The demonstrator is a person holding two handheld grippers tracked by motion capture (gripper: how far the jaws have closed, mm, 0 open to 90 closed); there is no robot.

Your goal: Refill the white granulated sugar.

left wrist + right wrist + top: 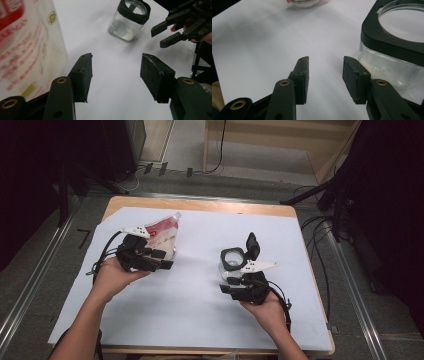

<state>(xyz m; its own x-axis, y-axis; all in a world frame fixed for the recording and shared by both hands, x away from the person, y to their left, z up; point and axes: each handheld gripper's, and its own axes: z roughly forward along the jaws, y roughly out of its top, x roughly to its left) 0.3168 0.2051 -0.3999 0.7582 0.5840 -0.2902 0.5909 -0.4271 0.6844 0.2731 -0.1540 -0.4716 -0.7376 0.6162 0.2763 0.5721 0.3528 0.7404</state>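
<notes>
Standing apart, the left gripper [116,76] gaped empty beside the red-printed plastic pouch [27,45]; the right gripper [325,80] gaped empty beside the clear black-rimmed glass jar [392,47].

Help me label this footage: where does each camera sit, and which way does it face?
High view: above the person's side, looking forward and down at the table; both forearms, left claw, right claw.
Left gripper view: on the left claw, facing the jar, pouch beside it.
Right gripper view: on the right claw, jar alongside.
All share the jar.
</notes>
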